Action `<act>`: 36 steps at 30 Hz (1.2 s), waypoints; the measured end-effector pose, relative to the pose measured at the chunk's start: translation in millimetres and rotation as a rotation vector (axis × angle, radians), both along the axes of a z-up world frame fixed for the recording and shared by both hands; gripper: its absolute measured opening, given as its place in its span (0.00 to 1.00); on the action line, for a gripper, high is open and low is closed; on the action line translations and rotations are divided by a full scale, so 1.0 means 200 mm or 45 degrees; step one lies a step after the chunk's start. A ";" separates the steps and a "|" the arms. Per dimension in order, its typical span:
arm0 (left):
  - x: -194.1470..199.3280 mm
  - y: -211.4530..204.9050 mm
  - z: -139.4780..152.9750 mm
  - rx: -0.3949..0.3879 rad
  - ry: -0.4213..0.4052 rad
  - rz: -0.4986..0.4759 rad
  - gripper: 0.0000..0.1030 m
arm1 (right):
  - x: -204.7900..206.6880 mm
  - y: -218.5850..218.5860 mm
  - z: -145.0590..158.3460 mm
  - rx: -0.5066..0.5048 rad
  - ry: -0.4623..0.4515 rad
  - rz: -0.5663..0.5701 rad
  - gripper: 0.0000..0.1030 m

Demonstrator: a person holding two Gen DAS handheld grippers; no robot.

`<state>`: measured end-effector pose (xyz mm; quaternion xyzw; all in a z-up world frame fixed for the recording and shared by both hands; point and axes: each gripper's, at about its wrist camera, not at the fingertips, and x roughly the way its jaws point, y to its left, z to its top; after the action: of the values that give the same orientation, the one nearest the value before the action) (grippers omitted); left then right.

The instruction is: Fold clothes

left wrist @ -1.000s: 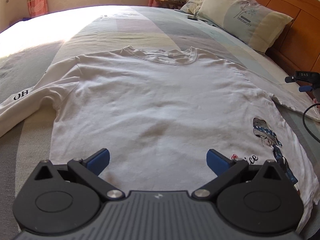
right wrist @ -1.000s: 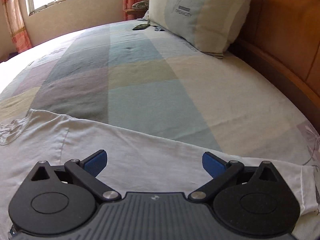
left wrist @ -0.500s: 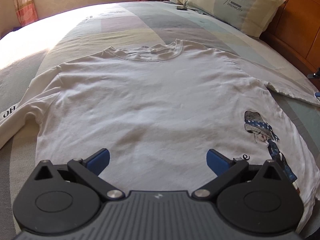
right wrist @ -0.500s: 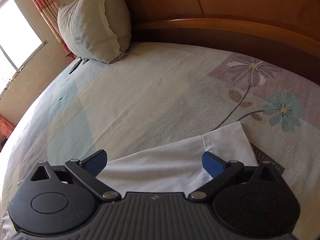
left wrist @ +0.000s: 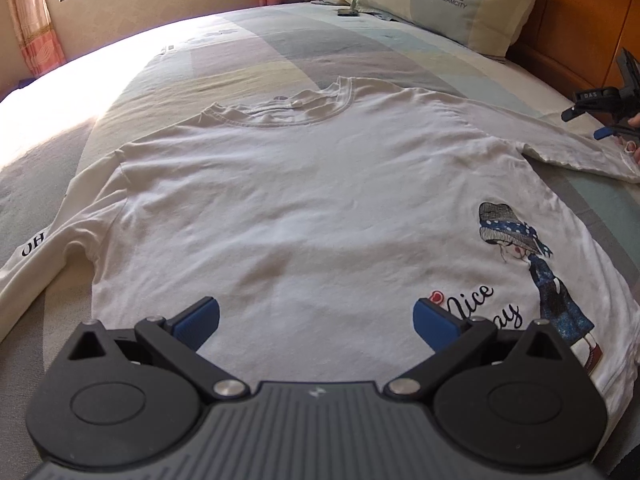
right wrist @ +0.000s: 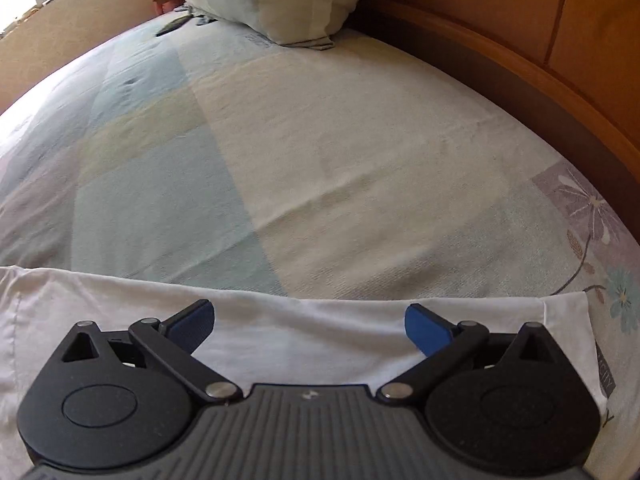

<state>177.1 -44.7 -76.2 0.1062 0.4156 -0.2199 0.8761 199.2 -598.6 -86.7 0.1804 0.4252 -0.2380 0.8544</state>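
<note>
White shirt lies flat, face up on the bed, sleeves spread, ready for folding. My left gripper hovers over the hem, jaws wide, empty. My right gripper, also spread and empty, lines up over the right sleeve.

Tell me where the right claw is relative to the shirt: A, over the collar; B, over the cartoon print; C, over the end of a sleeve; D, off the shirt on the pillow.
C: the right claw is open above the sleeve near its cuff, and the left view shows it at that same sleeve end, far from the collar and print.
</note>
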 end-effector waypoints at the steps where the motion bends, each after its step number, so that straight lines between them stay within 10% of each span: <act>1: 0.00 0.01 0.00 -0.003 -0.001 0.002 0.99 | -0.02 0.11 0.05 0.008 -0.037 0.115 1.00; 6: -0.03 0.06 -0.07 0.076 -0.003 0.044 0.99 | -0.13 0.70 0.16 0.152 -0.194 0.679 1.00; 11: -0.16 0.06 -0.14 0.174 -0.031 -0.024 0.99 | -0.18 1.29 0.08 0.085 -0.213 0.910 1.00; 19: -0.41 0.29 -0.17 0.045 0.082 0.007 0.99 | -0.40 1.74 -0.16 -0.166 -0.034 0.988 1.00; 28: -0.30 0.16 -0.02 -0.009 -0.028 -0.069 0.99 | -0.68 1.68 -0.18 -0.141 -0.102 0.859 1.00; 36: -0.34 0.14 -0.18 -0.108 0.080 -0.071 0.99 | -0.67 1.69 -0.17 -0.141 -0.065 0.828 1.00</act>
<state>108.3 -15.9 -111.2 0.0737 0.4301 -0.2648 0.8599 66.1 -260.1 -121.4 -0.0055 0.4254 0.0291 0.9045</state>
